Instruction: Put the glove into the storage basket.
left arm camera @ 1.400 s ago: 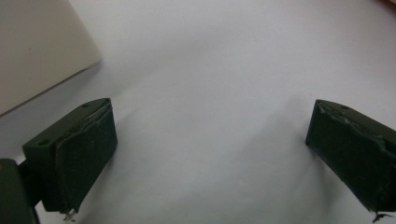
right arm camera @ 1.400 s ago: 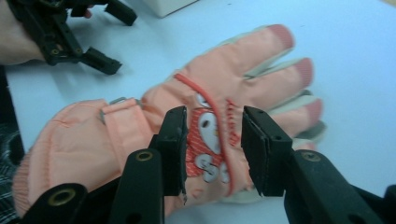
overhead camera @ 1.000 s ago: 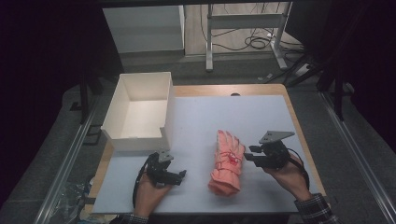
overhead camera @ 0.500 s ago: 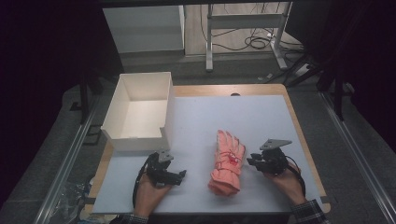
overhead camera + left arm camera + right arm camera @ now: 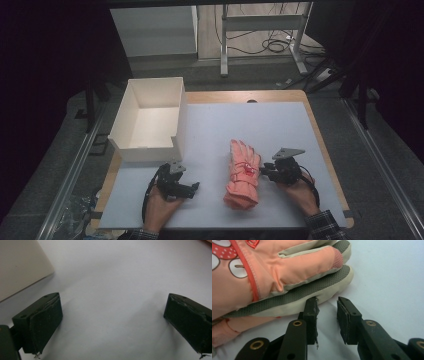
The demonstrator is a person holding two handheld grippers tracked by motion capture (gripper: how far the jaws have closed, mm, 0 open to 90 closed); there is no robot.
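A pair of salmon-pink gloves [image 5: 243,175] lies stacked on the white table top [image 5: 250,125], fingers pointing away from me. My right gripper [image 5: 263,172] sits low at the gloves' right edge. In the right gripper view its jaws [image 5: 327,302] have just been closing and stand narrowly open. Only bare table shows between them, and the grey-palmed glove edge [image 5: 294,298] lies just beside the left jaw. My left gripper [image 5: 191,188] rests near the front left, wide open over bare table [image 5: 114,298].
An open white box [image 5: 150,147] stands at the back left of the table, and its wall [image 5: 20,265] is close to the left gripper. Beyond the table are desk legs and cables on the floor [image 5: 280,45].
The right gripper has come down to the table beside the gloves. The left gripper and the gloves have not moved.
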